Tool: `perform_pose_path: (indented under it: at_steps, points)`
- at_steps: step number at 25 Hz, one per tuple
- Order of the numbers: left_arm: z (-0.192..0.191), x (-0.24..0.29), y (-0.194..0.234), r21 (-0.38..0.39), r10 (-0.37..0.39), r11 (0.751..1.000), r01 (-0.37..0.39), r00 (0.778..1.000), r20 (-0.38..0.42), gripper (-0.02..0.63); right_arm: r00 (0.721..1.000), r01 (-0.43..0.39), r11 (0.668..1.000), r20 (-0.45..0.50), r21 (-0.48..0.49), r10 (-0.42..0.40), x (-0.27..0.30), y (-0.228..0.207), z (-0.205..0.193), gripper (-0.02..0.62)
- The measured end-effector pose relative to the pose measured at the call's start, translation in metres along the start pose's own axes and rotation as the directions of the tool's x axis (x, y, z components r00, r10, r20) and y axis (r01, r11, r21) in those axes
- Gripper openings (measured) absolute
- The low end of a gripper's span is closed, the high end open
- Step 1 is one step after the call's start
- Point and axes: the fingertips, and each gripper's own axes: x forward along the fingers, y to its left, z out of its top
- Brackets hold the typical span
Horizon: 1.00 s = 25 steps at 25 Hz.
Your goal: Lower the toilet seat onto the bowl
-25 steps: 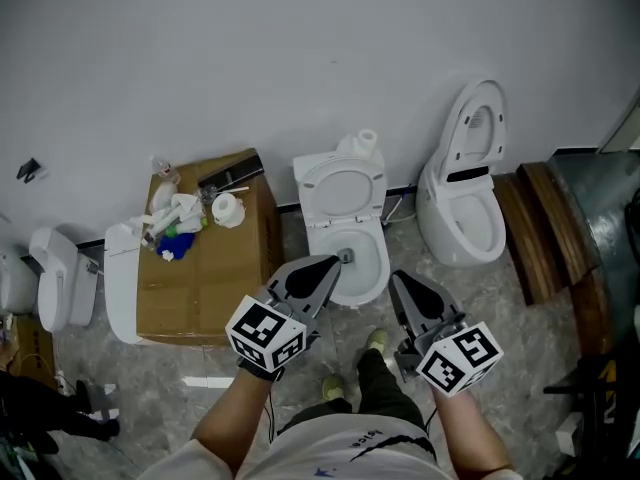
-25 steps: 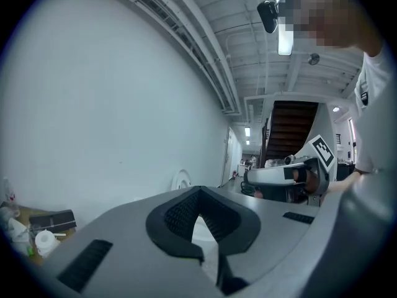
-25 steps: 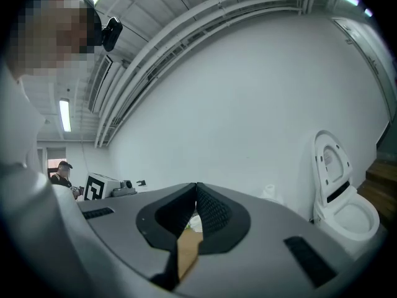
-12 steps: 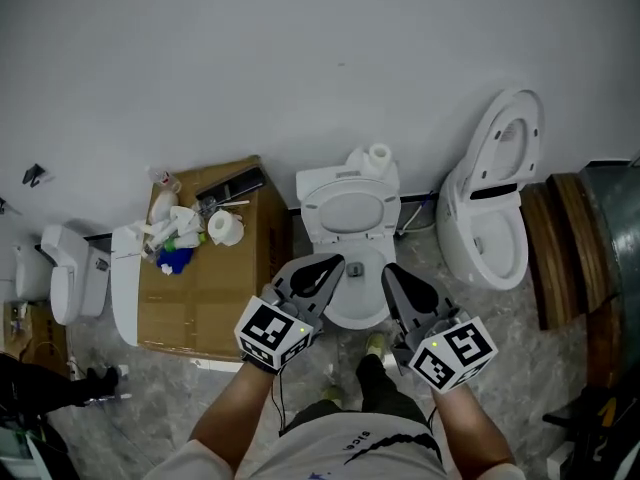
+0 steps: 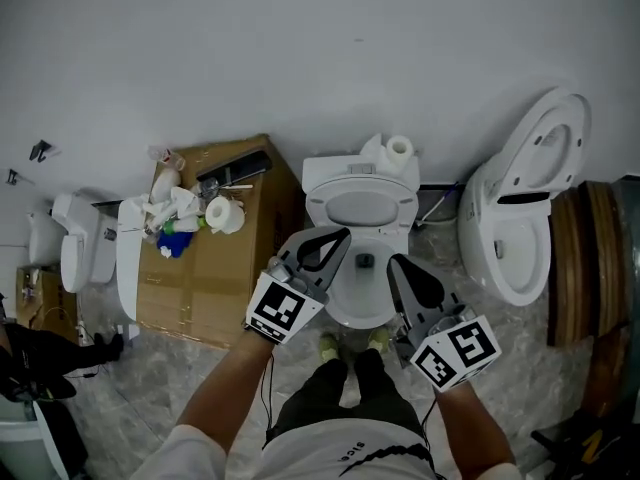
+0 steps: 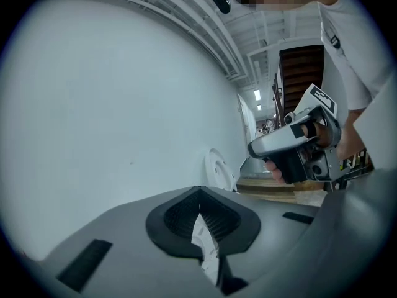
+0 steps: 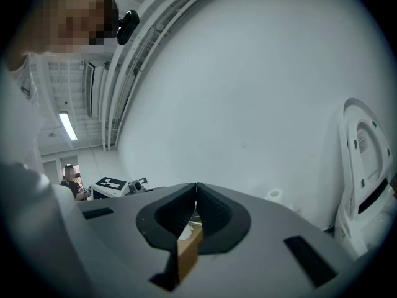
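**Both grippers closed and empty over bowl, seat up**

Left gripper (image 5: 342, 235) has its jaws pressed together with nothing between them. It is held above the left rim of the bowl (image 5: 350, 308). In its own view the tips (image 6: 198, 189) meet, with only background in the gap. Right gripper (image 5: 393, 261) is likewise closed and empty, above the bowl's right rim; its tips (image 7: 196, 185) touch. Neither gripper touches the toilet.

Each gripper has a cube with black-and-white square markers, no readable text.

The seat (image 5: 362, 208) stands raised, leaning back against the tank (image 5: 330, 171), well apart from both grippers. A paper roll (image 5: 400, 149) sits on the tank.

Left of the toilet is a cardboard box (image 5: 215, 268) with a second roll (image 5: 225, 214) and mixed clutter on top. To the right is another toilet (image 5: 520, 233) with its lid up; the label inside that lid (image 7: 361, 143) is too small to read. A third toilet (image 5: 80, 253) sits far left. The print on the person's shirt hem is unreadable.
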Motion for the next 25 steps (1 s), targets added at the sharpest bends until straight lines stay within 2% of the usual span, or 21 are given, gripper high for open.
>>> perform_pose_path:
  at_steps: [6, 11, 17, 25]
  points:
    - [-0.026, 0.031, 0.015, 0.012, -0.009, 1.000, 0.009, 0.999, -0.038, 0.011, 1.000, 0.019, 1.000, -0.010, 0.015, -0.019, 0.034, -0.029, -0.013, 0.017]
    - [-0.062, 0.058, 0.034, 0.092, -0.040, 0.995, 0.050, 0.994, -0.102, 0.012, 0.999, 0.043, 0.999, -0.032, 0.016, -0.042, 0.055, -0.044, -0.028, 0.017]
    - [-0.120, 0.109, 0.073, 0.220, -0.058, 0.970, 0.101, 0.979, -0.194, 0.041, 0.993, 0.109, 0.992, -0.054, 0.059, -0.106, 0.082, -0.073, -0.055, 0.017]
    - [-0.174, 0.162, 0.092, 0.285, -0.089, 0.944, 0.167, 0.960, -0.267, 0.066, 0.983, 0.183, 0.977, -0.027, 0.106, -0.181, 0.116, -0.114, -0.076, 0.017]
